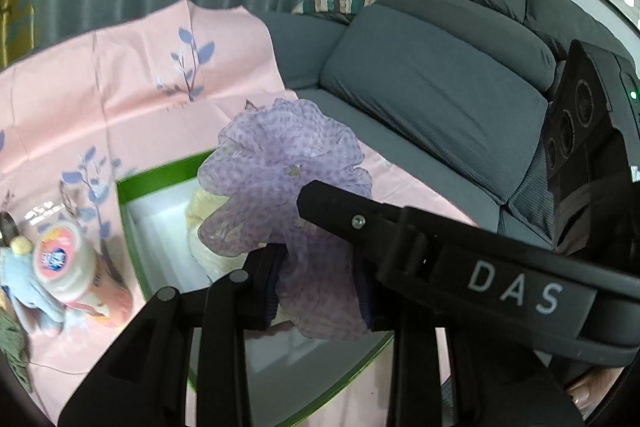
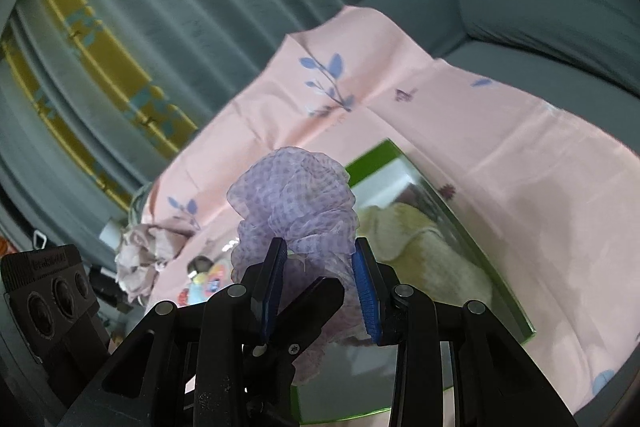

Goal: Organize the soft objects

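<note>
Both grippers — my left gripper (image 1: 320,287) and right gripper (image 2: 320,287) — are pinched narrow on the lilac scrunchie (image 1: 288,167), with the green-rimmed box (image 1: 156,175) sitting just below and ahead — drop's straight down.

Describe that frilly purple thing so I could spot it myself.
Find the pink leaf-printed cloth over the grey sofa, then the green-rimmed box on it. Above the box, both black grippers pinch a sheer lilac dotted ruffled fabric bundle, unlike the cream knit inside.
</note>
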